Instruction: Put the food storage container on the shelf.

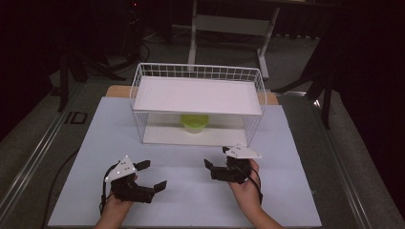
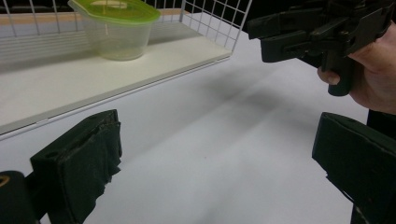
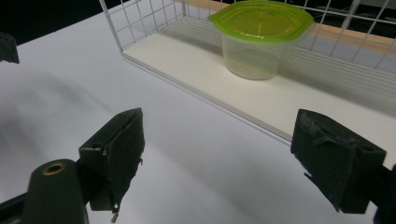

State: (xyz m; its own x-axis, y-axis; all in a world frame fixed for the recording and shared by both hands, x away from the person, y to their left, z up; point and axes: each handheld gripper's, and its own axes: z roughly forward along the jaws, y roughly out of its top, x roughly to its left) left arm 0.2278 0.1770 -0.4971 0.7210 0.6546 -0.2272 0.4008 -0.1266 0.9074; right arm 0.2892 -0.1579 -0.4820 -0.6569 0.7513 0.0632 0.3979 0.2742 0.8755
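Observation:
A clear plastic container with a green lid [image 1: 194,123] stands on the lower white shelf [image 1: 162,135] of a white wire rack [image 1: 198,73]. It appears upright in the left gripper view [image 2: 119,29] and the right gripper view [image 3: 261,38]. My left gripper [image 1: 153,175] rests on the white table in front of the rack, open and holding nothing [image 2: 217,154]. To its right, my right gripper [image 1: 216,157] is open too, with nothing between its jaws [image 3: 219,149], and it points toward the container. The left gripper view also shows the right gripper [image 2: 317,28] in a hand.
The rack has a flat white upper shelf [image 1: 198,95] roofing the lower level, with its front side open. A white board [image 1: 191,191] covers the table. Behind the table stand a desk frame [image 1: 229,28] and dark tripod legs [image 1: 71,67].

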